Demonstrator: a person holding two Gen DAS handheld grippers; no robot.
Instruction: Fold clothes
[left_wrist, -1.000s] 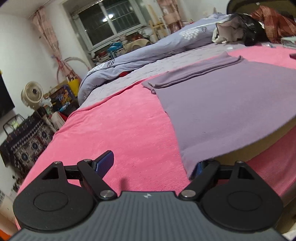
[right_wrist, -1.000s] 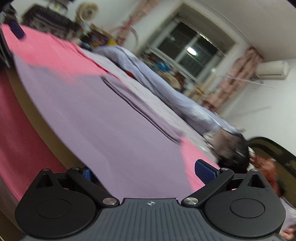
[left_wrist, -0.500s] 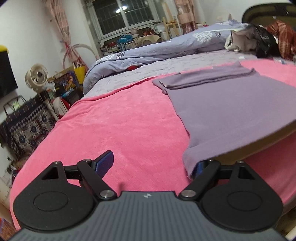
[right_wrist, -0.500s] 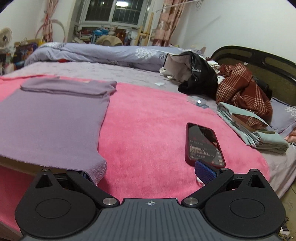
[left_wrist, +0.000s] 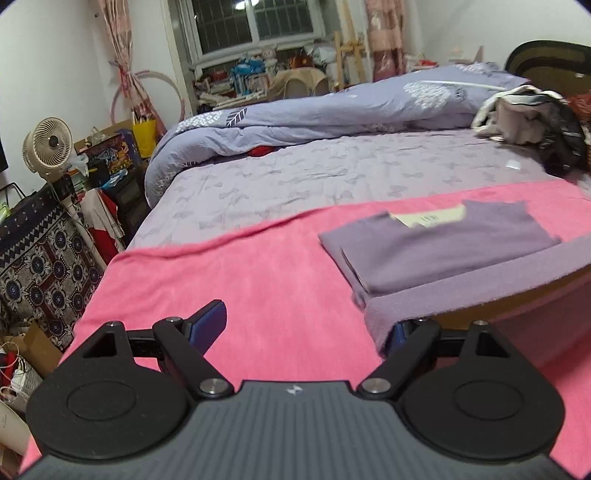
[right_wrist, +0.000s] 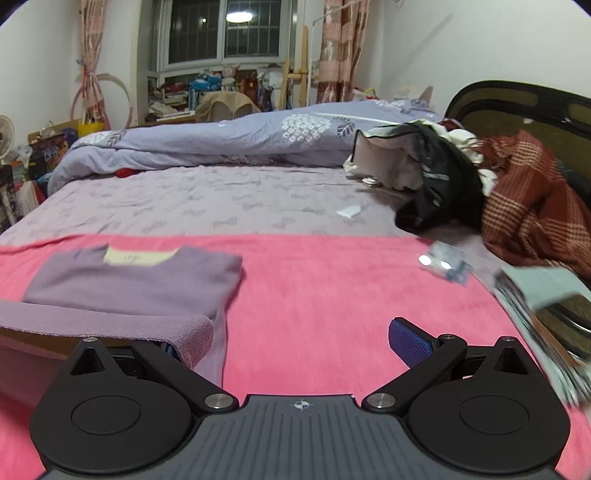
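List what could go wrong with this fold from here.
1. The purple garment hem only drapes over one finger of each wide-open gripper, so it may slide off mid-fold.
2. The lifted hem may land crooked on the folded part, hiding the collar label.
3. The right gripper is close to the stack at the blanket edge and might knock it.

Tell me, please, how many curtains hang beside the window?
2: the left curtain tied back left of the window, the right curtain on its other side; none looks hidden.
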